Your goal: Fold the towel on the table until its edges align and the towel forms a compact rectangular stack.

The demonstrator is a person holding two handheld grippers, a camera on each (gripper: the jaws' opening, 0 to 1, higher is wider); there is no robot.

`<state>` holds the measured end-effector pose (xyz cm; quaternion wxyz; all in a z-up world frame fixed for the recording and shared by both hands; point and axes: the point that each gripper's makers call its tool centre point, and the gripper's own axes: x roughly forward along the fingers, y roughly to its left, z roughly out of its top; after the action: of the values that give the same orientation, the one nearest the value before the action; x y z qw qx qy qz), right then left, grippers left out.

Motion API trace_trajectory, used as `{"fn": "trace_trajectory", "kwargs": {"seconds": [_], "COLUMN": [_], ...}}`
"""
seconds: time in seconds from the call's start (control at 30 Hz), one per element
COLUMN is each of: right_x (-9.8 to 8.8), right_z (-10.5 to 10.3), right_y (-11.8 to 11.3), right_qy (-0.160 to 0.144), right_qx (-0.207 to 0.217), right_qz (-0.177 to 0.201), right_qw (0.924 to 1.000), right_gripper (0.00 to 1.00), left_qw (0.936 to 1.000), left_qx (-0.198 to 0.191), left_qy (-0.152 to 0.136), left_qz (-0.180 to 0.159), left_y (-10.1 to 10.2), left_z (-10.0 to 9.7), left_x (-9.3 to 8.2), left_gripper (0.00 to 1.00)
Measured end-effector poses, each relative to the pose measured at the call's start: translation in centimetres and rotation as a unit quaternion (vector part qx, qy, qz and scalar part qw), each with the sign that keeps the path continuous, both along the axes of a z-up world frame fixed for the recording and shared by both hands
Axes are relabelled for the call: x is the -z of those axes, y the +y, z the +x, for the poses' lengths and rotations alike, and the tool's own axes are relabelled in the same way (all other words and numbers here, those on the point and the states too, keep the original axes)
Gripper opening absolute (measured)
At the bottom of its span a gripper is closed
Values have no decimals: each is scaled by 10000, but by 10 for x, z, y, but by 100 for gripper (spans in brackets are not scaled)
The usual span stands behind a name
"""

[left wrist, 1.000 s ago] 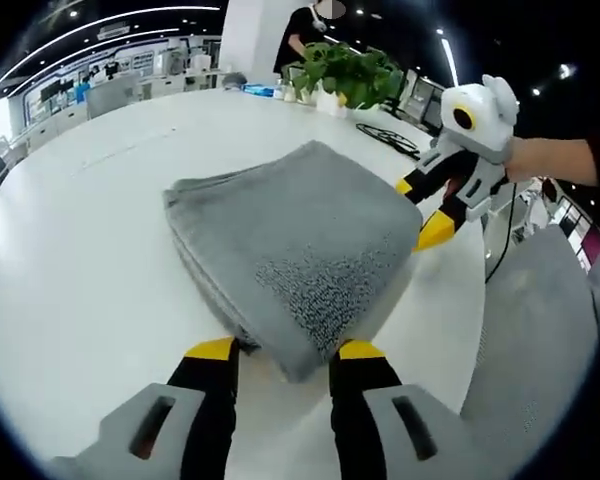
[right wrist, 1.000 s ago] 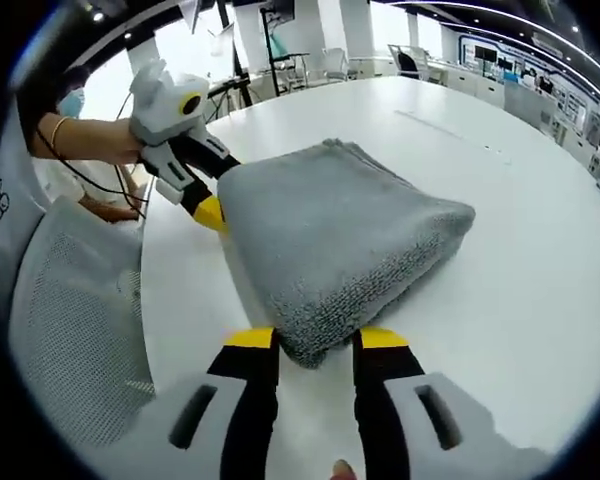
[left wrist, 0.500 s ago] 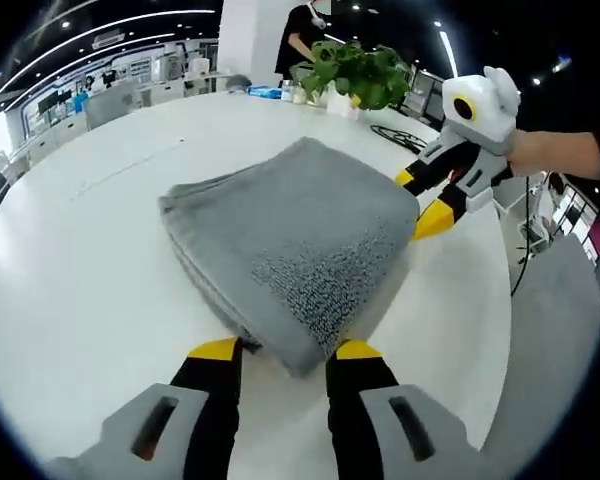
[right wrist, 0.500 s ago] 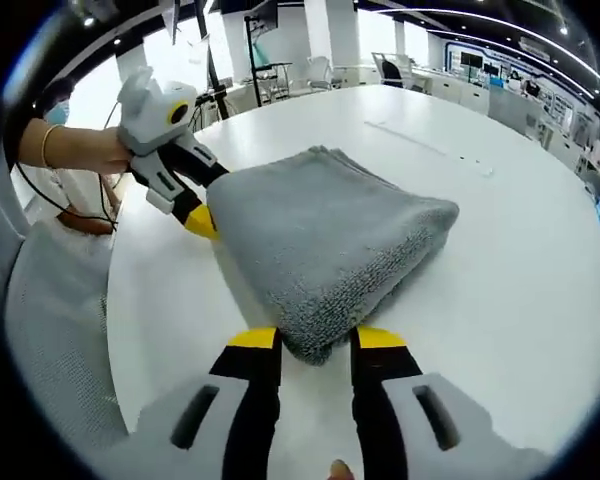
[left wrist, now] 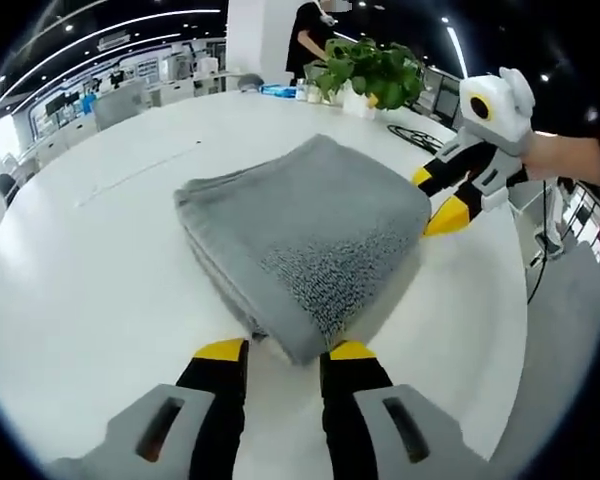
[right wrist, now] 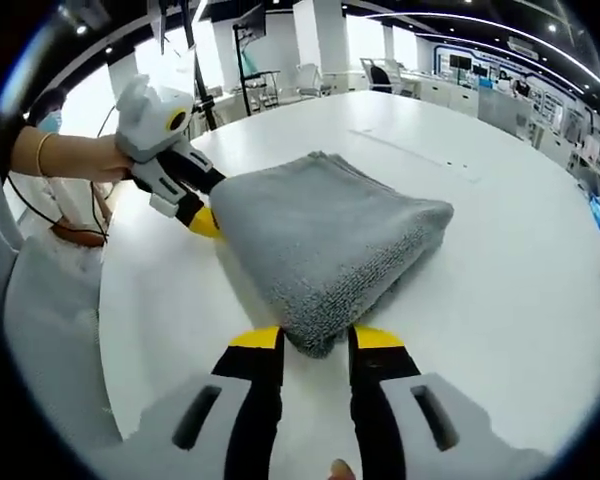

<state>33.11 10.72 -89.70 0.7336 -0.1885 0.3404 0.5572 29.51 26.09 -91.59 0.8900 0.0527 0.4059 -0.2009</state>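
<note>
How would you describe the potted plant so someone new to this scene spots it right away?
Start from the big white table with the folded grey towel in its middle. Look past the towel to the table's far edge in the left gripper view: the potted plant stands there, beside some small items too blurred to name. It is the one leafy green thing among white and grey surroundings.

The left tool (left wrist: 277,349) and the right tool (right wrist: 316,336) each have their jaws slightly apart, held low, pointing forward.
</note>
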Motion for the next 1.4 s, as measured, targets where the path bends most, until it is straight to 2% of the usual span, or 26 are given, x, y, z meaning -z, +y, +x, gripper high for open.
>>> {"fn": "trace_trajectory", "kwargs": {"seconds": [0.13,0.3,0.37,0.53,0.73,0.9,0.97,1.13,1.27,1.4], "right_x": [-4,-14,-18,-38,-65,-84,-87,-98,-104,-100], "right_z": [1,0,0,-4,-15,-26,-29,-33,-44,-56], "right_y": [-4,-11,-17,-22,-33,-42,-45,-56,-62,-73], "right_qy": [-24,-44,-192,-185,-400,-488,-504,-579,-627,-615], "right_qx": [95,277,297,639,857,1035,1070,1291,1364,1498], "right_qz": [12,88,-6,315,538,770,813,932,1047,1040], "right_qw": [10000,9996,9994,9973,9941,9904,9896,9855,9831,9813], "right_gripper": [24,28,30,36,42,47,48,51,53,54], "left_qw": [10000,9996,9994,9975,9942,9910,9892,9882,9856,9851], "left_qx": [-3,-242,-271,-418,-547,-561,-589,-598,-671,-705], "left_qy": [-22,-151,-197,-513,-853,-1164,-1281,-1368,-1502,-1518], "left_qz": [-29,-91,-123,-251,-358,-360,-392,-344,-385,-403], "left_y": [1,8,9,14,17,20,22,26,26,22], "left_z": [-3,-6,-8,-15,-28,-41,-45,-59,-73,-88], "left_x": [-3,-16,-21,-41,-69,-91,-100,-112,-123,-127], "left_gripper": [31,38,41,48,57,69,72,79,80,82]}}
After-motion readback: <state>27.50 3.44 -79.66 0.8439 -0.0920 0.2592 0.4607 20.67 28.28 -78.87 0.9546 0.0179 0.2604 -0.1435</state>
